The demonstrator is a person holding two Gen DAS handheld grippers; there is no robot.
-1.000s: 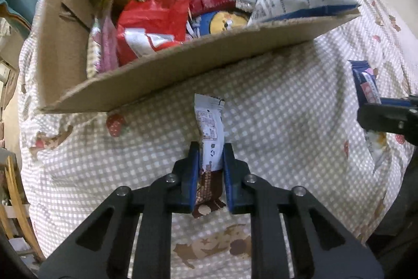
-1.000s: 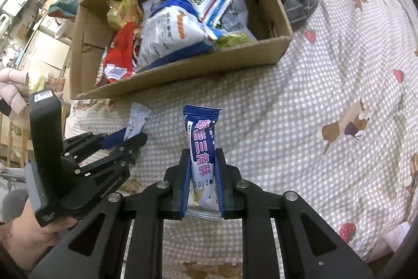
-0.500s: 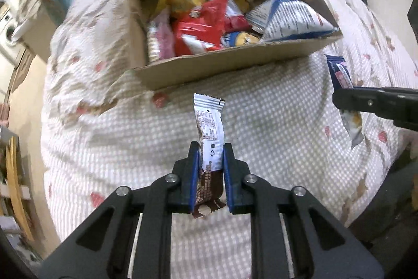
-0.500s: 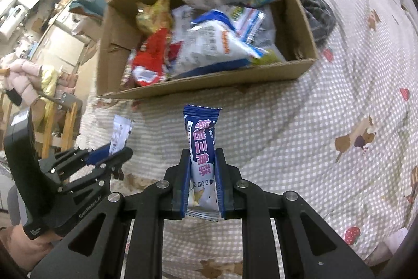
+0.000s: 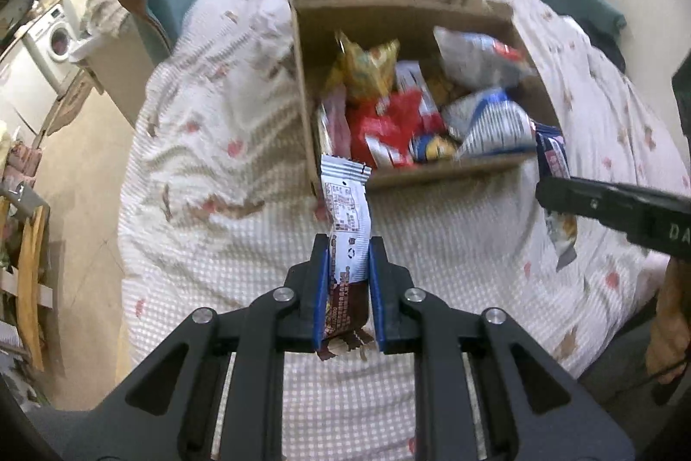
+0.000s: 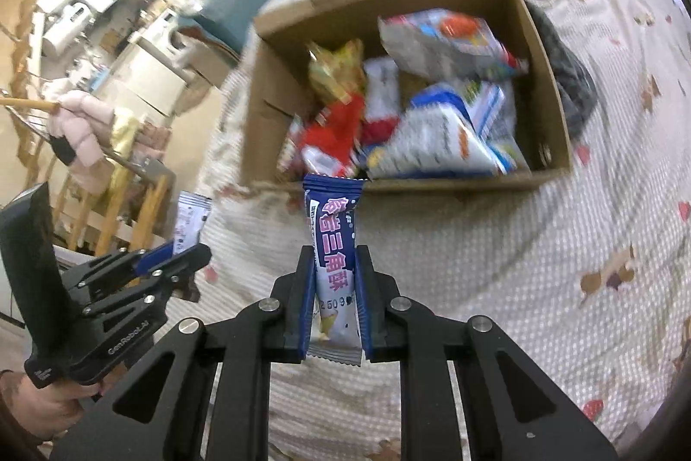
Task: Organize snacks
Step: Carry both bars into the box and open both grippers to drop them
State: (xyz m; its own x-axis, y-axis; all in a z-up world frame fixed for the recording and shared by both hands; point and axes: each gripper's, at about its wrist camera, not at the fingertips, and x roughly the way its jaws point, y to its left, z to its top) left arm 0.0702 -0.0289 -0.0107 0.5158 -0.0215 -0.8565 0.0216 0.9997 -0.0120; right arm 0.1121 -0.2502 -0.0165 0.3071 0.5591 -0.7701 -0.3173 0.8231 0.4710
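A white-and-brown foil snack bar wrapper (image 5: 348,245) is held upright in the left gripper (image 5: 348,279), its long axis running away from the fingers and its crimped white end pointing toward the open brown cardboard box of snack bags (image 5: 388,7). A blue-and-white snack bar wrapper with pink lettering (image 6: 333,245) is likewise clamped lengthwise in the right gripper (image 6: 334,288). Both sets of jaws are closed narrowly onto their wrappers, above the checked, bear-printed bedspread (image 6: 540,266).
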